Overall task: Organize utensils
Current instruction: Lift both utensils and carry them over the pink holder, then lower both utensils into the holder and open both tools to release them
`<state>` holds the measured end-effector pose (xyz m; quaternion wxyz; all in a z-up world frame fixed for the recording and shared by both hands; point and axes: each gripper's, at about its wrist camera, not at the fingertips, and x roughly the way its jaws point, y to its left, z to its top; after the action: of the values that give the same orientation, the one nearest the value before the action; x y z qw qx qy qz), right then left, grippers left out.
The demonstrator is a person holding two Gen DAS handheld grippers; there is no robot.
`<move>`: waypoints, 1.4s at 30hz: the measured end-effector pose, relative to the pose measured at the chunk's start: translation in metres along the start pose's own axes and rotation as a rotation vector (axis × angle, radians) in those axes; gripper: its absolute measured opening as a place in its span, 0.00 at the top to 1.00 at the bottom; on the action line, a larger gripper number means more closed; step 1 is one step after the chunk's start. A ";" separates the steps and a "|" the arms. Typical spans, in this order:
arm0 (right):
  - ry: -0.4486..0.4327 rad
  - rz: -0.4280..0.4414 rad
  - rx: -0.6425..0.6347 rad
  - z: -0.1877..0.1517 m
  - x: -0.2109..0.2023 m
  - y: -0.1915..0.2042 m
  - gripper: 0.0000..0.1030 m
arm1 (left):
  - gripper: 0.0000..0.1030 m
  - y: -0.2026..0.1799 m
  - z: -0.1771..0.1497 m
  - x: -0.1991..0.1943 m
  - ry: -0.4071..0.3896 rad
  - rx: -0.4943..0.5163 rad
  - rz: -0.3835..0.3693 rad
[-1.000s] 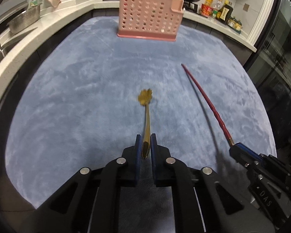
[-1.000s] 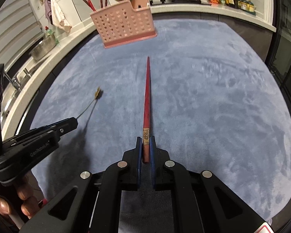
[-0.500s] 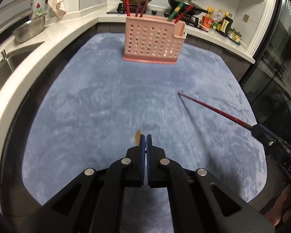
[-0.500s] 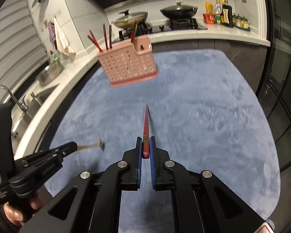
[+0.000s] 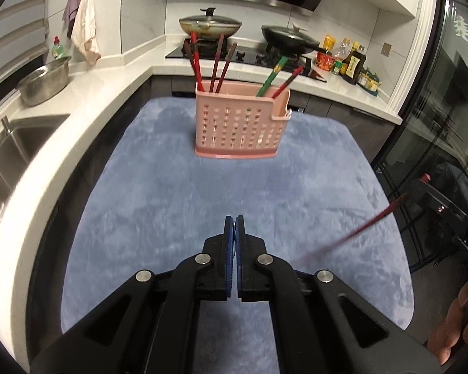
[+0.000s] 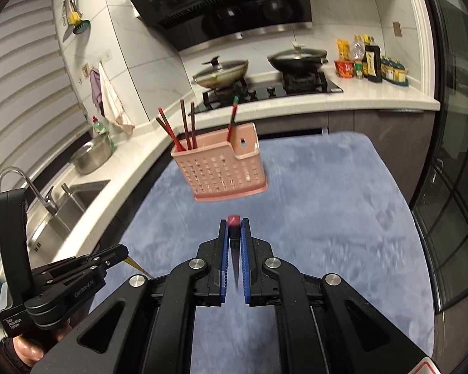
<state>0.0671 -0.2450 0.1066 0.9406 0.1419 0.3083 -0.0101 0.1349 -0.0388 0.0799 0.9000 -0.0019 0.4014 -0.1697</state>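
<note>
Both claws are in the carrying step, utensils gripped and off the blue mat (image 5: 177, 205) that covers the surface. The right claw (image 6: 234, 233) is clamped on a red chopstick (image 6: 233, 220), seen end-on between its blue pads. The left claw (image 5: 233, 222) has its jaws pressed together; from the right wrist view a thin gold utensil (image 6: 133, 263) sticks out of its tip, so it seems held there. The pink holder (image 5: 241, 121) stands ahead at the mat's far side, red and green chopsticks already upright in it. Next, each utensil likely needs tilting upright above an open compartment before release.
</note>
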 end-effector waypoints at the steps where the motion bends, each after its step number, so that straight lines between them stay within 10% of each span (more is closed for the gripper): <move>1: -0.005 0.003 -0.001 0.004 0.001 0.001 0.93 | 0.99 0.000 0.005 0.000 -0.004 0.002 -0.003; 29: -0.223 0.075 0.032 0.182 0.055 0.020 0.93 | 0.99 0.001 0.206 0.015 -0.173 -0.036 -0.075; 42: -0.263 0.053 0.043 0.232 0.109 0.025 0.93 | 0.99 0.014 0.237 0.075 -0.118 -0.056 -0.042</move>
<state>0.2920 -0.2774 0.2279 0.9695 0.1676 0.1783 -0.0102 0.3567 -0.0799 0.1846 0.9179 -0.0456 0.3523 -0.1768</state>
